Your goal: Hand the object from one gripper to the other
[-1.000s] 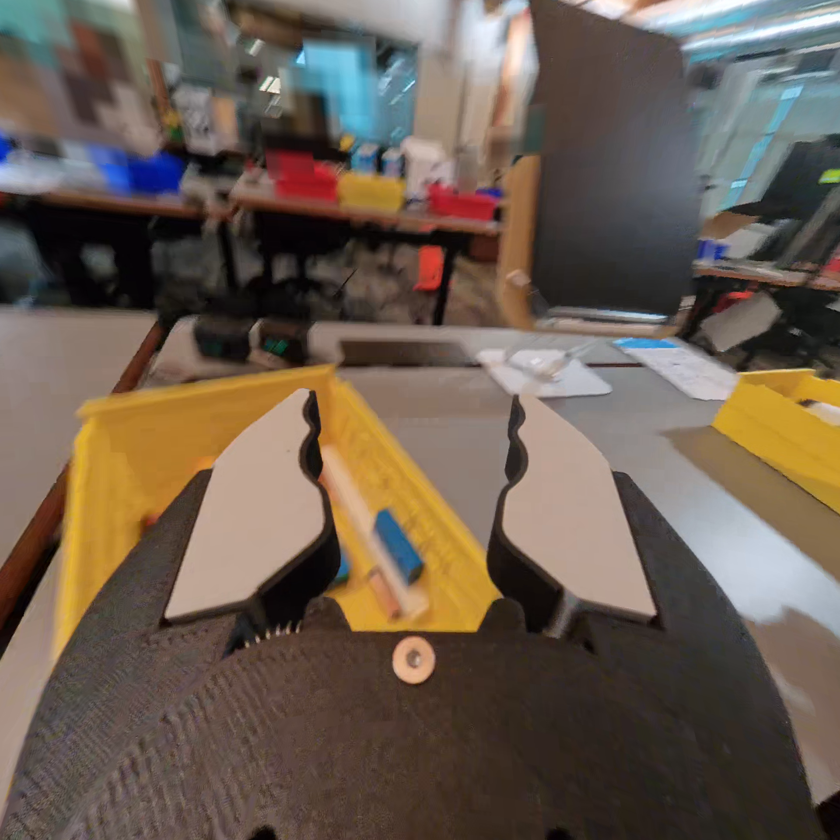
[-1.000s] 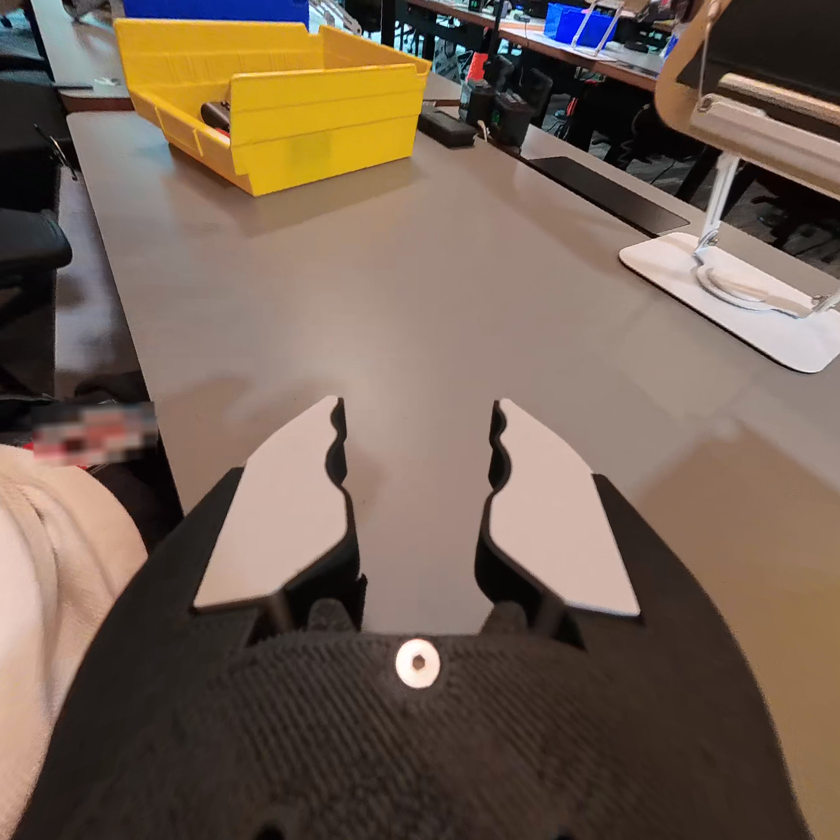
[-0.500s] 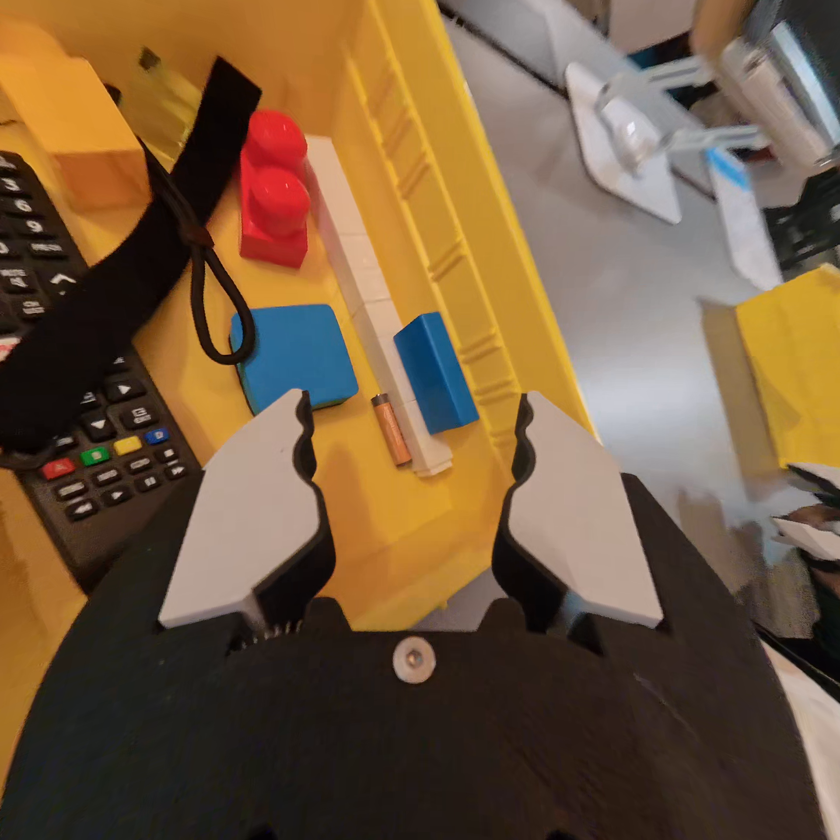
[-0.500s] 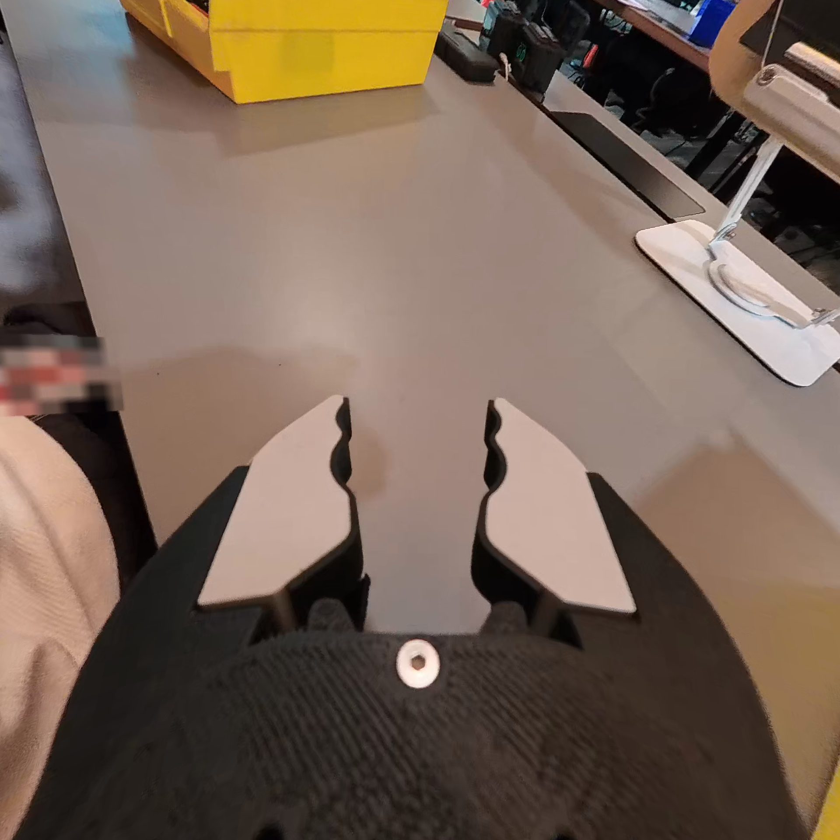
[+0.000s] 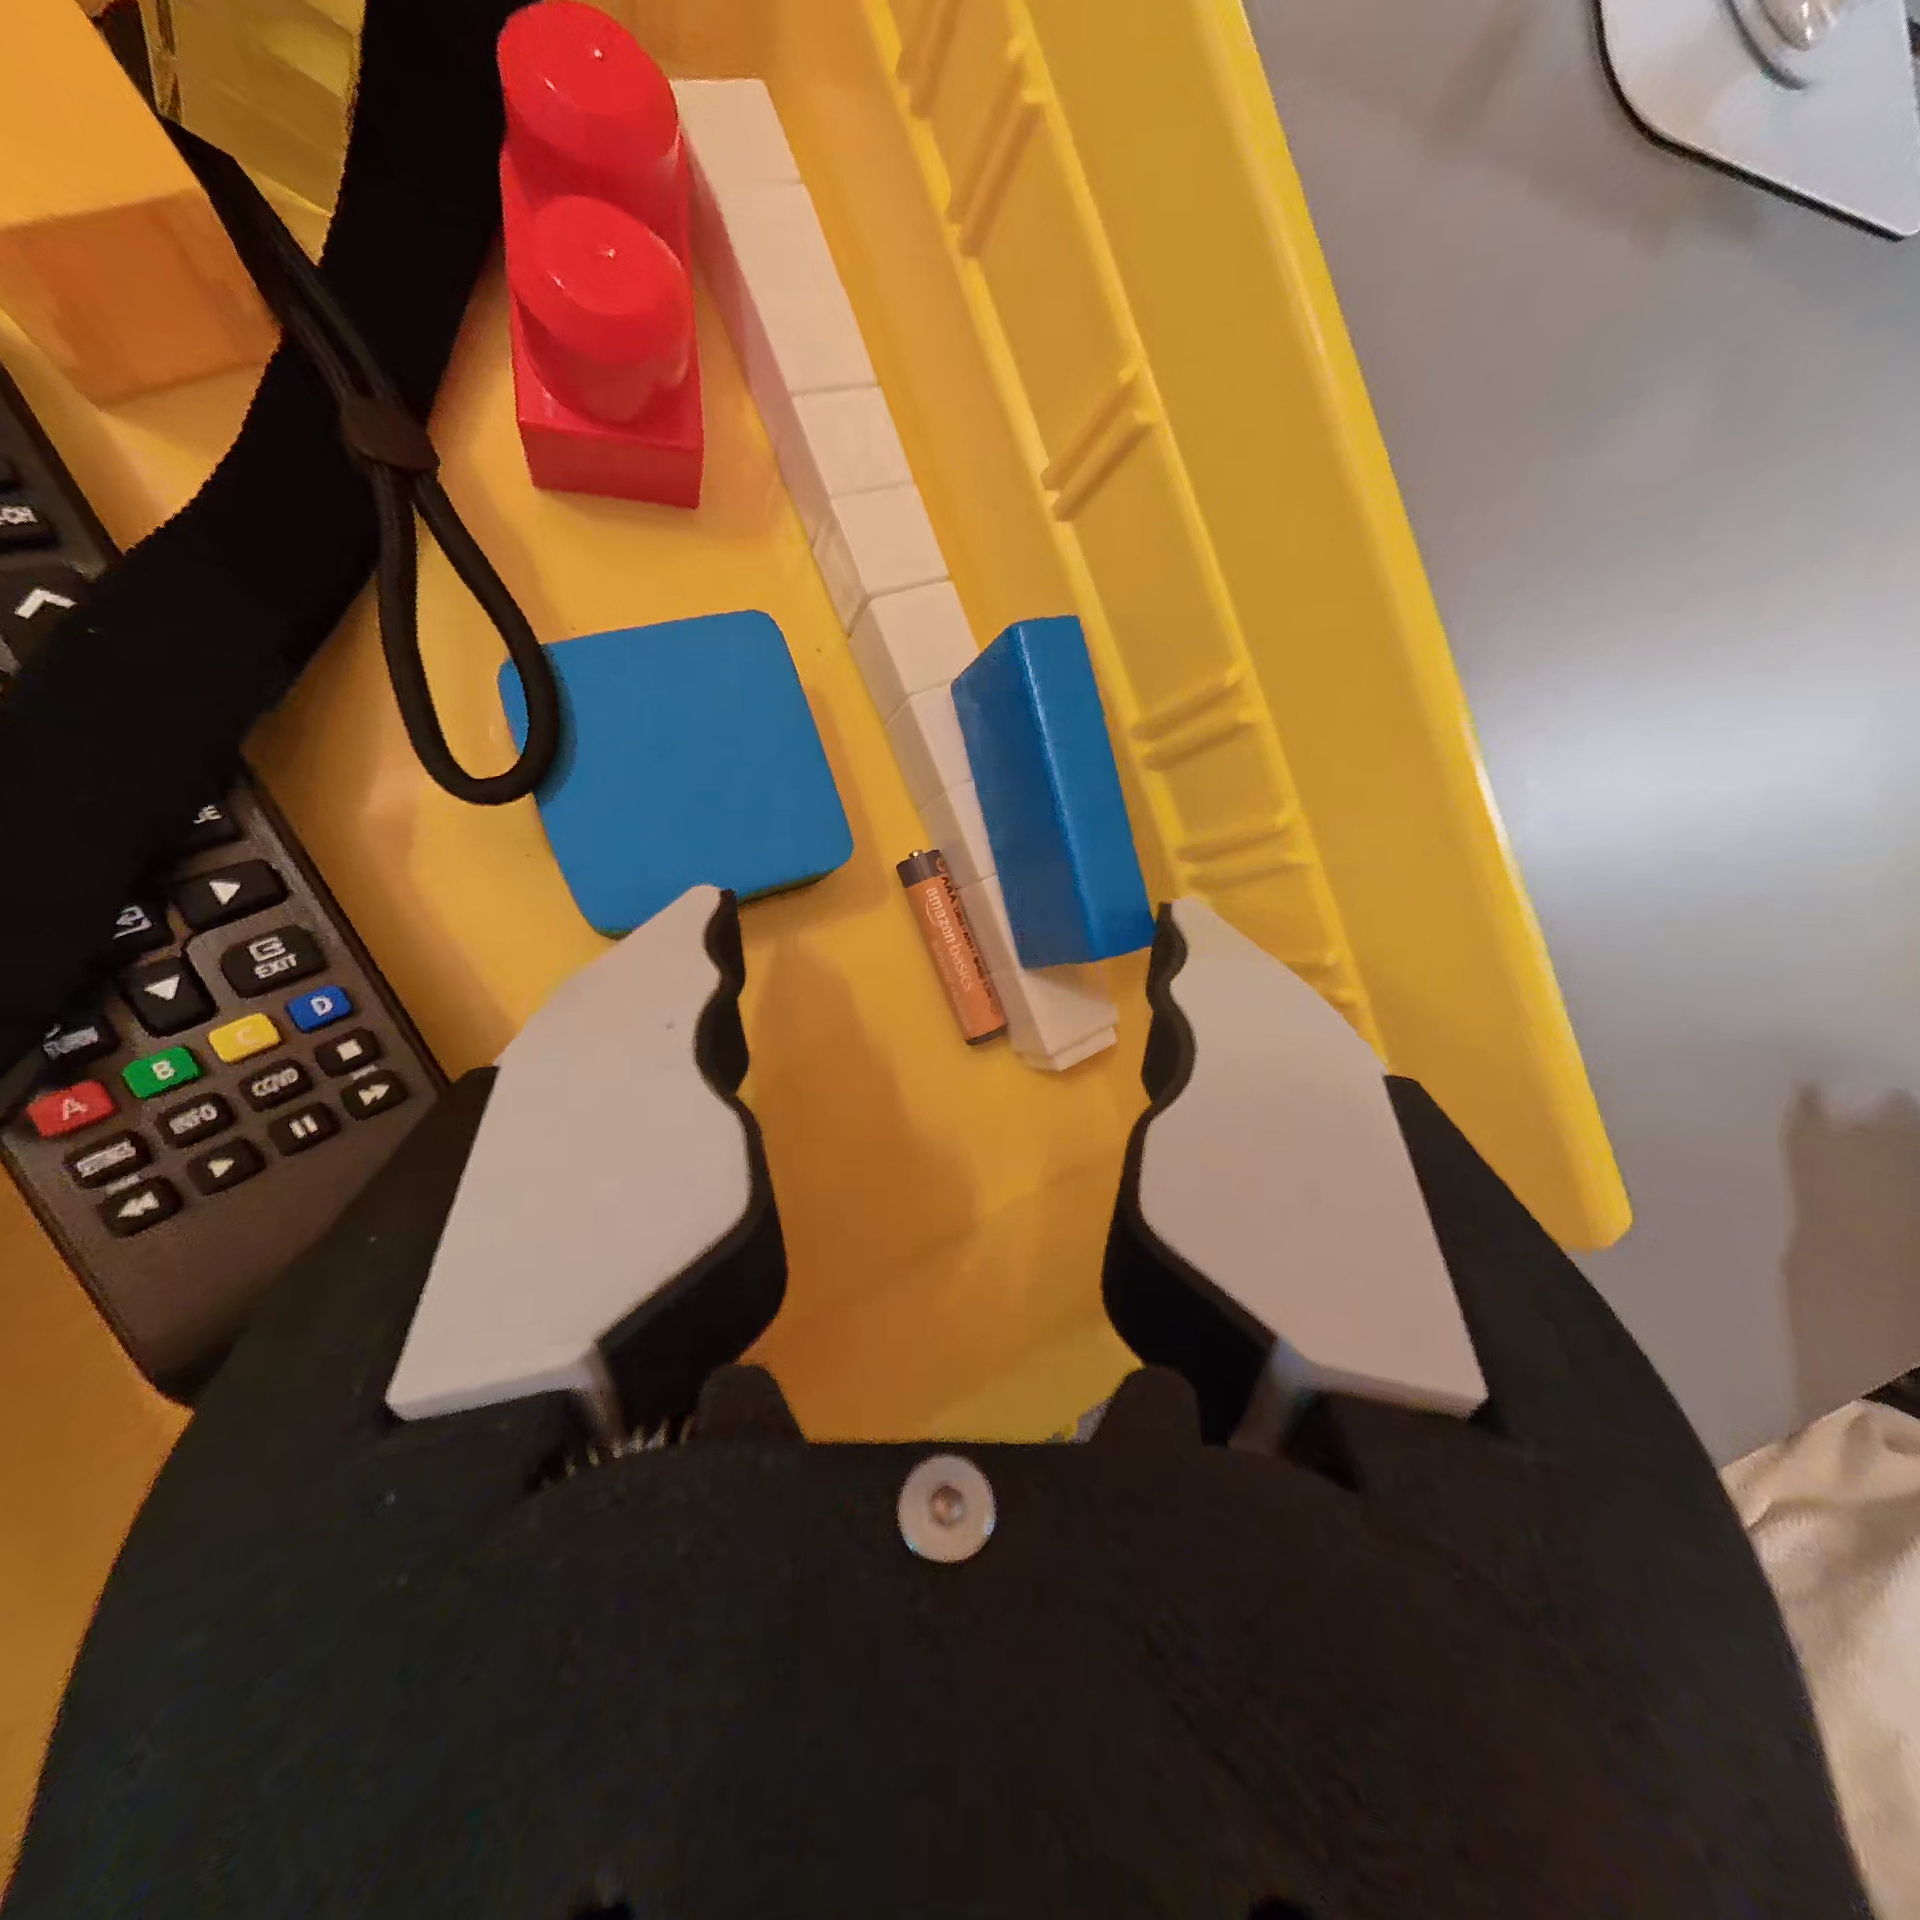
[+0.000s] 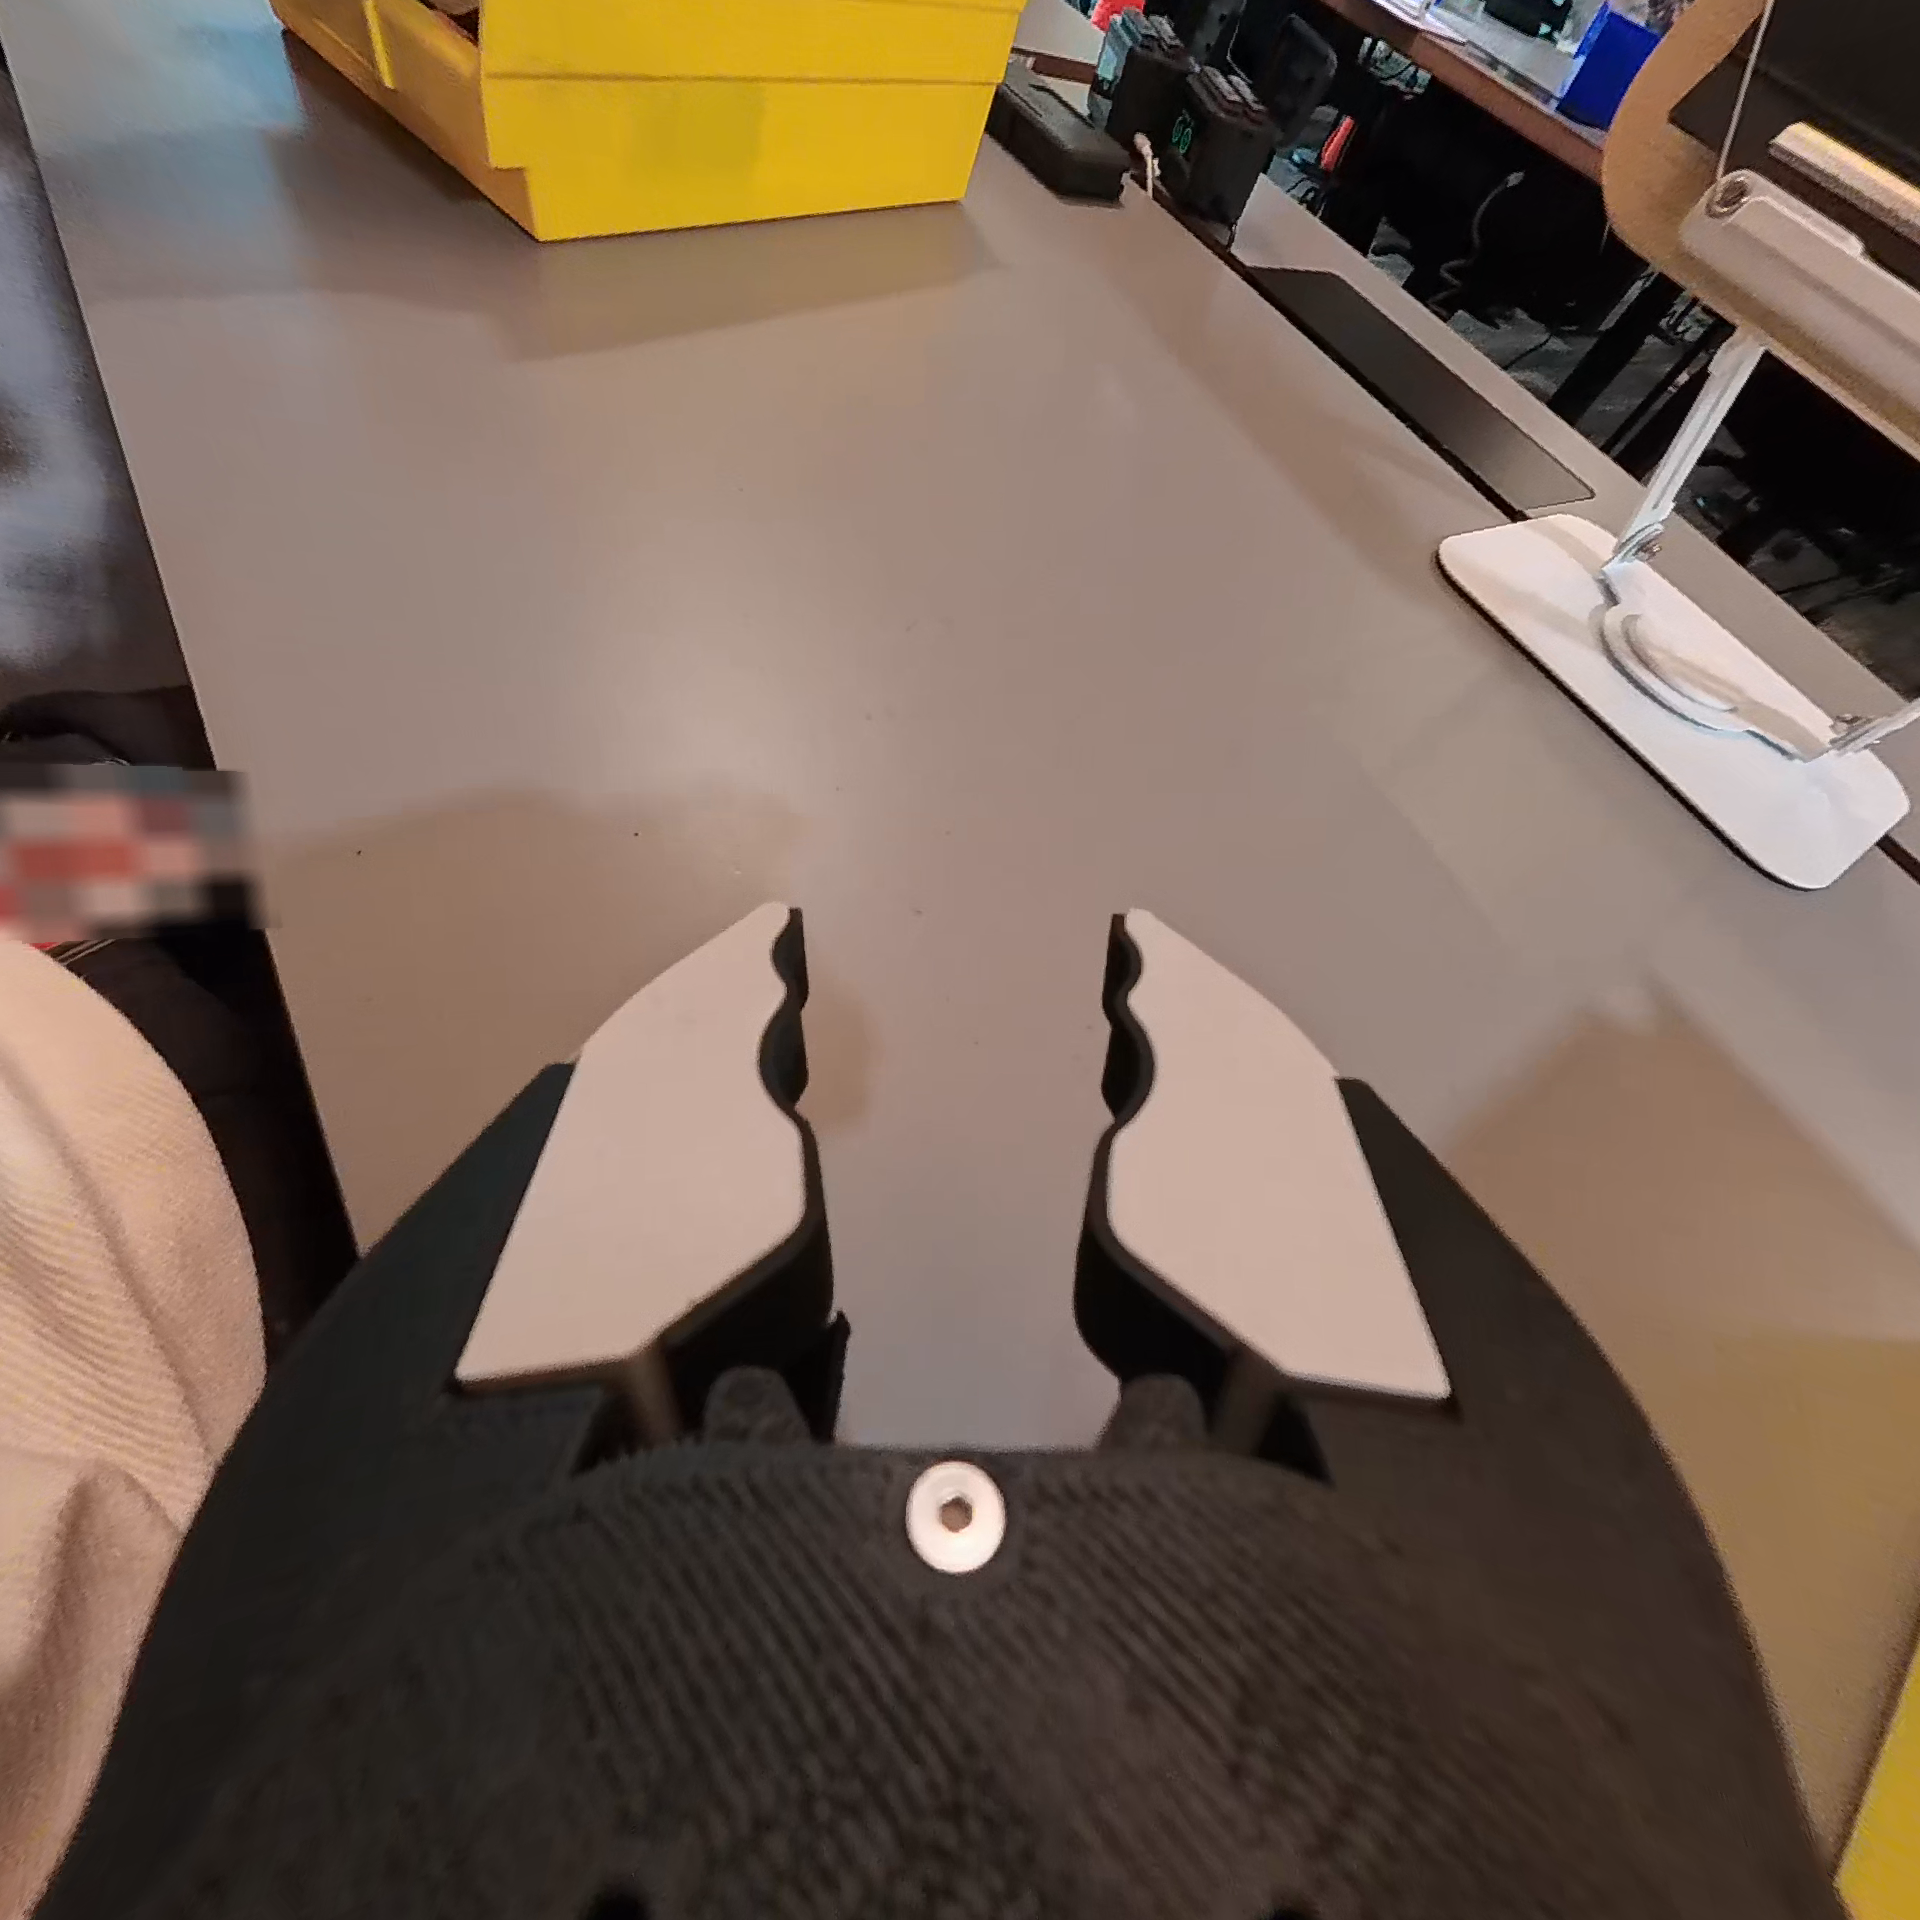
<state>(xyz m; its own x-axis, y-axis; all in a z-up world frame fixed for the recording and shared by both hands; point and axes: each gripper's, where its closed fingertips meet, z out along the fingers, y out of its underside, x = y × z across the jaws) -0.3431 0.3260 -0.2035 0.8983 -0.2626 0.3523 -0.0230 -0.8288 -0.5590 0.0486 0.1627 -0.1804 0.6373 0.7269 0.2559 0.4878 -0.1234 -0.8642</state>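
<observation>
The battery (image 5: 953, 945) is lying in the yellow bin (image 5: 1226, 540) as we are lowering the spread left gripper (image 5: 940, 935) closer, nearing pickup; the right gripper (image 6: 956, 935) is waiting spread, empty, over the table (image 6: 831, 520).

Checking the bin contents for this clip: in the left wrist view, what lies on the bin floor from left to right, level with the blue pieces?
remote control → black cord loop → flat blue square → battery → blue block → ribbed yellow bin wall → grey table

A small orange battery (image 5: 954, 948) lies flat on the yellow bin's (image 5: 1340, 582) floor, ungrasped.
</observation>
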